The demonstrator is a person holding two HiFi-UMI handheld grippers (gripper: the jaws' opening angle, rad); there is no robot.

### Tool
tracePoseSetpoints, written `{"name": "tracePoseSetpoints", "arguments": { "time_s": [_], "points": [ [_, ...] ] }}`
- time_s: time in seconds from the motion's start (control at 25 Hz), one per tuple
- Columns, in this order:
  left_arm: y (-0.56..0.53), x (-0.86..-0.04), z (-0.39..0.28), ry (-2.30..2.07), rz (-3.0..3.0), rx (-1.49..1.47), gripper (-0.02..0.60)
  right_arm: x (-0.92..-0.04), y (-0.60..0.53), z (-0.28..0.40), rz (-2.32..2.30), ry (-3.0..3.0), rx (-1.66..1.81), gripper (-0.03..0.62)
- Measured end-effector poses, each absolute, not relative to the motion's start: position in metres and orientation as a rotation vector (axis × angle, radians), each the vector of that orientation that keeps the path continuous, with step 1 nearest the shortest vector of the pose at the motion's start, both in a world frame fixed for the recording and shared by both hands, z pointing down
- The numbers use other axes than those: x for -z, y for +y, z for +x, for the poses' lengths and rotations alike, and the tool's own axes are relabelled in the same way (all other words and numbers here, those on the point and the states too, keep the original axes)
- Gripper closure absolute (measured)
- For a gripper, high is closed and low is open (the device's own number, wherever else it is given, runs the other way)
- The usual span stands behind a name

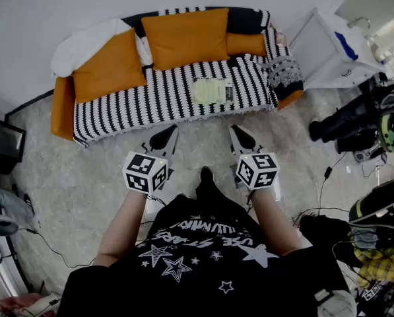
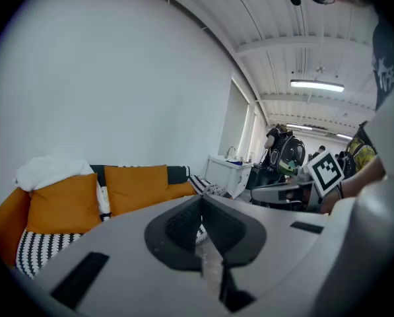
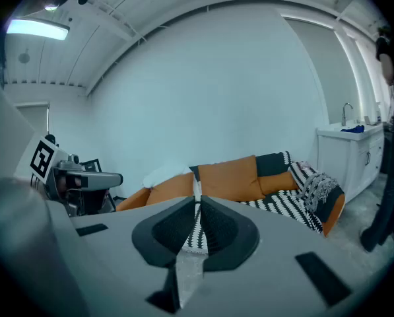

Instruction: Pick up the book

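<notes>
The book (image 1: 213,91), pale yellow-green and flat, lies on the striped seat of the sofa (image 1: 131,104), right of its middle. My two grippers hover over the floor in front of the sofa, both short of the book. The left gripper (image 1: 164,137) points at the seat left of the book, its jaws shut with nothing between them (image 2: 200,200). To the right, the other gripper (image 1: 240,136) aims just right of the book, jaws also shut and empty (image 3: 197,200). Neither gripper view shows the book; the jaws cover that part of the seat.
Orange cushions (image 1: 183,37) and a white blanket (image 1: 84,41) line the sofa back. A white cabinet (image 1: 335,48) stands at the right, with dark bags and camera gear (image 1: 345,127) and cables on the floor near it. A dark screen (image 1: 2,144) sits at the left.
</notes>
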State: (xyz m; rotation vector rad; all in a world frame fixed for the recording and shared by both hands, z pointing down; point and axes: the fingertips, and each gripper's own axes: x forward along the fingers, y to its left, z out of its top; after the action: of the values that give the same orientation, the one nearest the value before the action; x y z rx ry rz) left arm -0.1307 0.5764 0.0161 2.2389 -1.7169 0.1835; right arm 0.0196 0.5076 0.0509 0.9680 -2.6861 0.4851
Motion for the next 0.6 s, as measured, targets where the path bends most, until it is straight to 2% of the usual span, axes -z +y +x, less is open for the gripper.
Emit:
{"name": "tracePoseSetpoints", "arguments": {
  "time_s": [0.6],
  "points": [
    [0.586, -0.021, -0.116, -1.705, 2.228, -0.165, 0.574, -0.057, 0.521, 0.050, 1.026, -2.653, -0.499, 0.553]
  ]
}}
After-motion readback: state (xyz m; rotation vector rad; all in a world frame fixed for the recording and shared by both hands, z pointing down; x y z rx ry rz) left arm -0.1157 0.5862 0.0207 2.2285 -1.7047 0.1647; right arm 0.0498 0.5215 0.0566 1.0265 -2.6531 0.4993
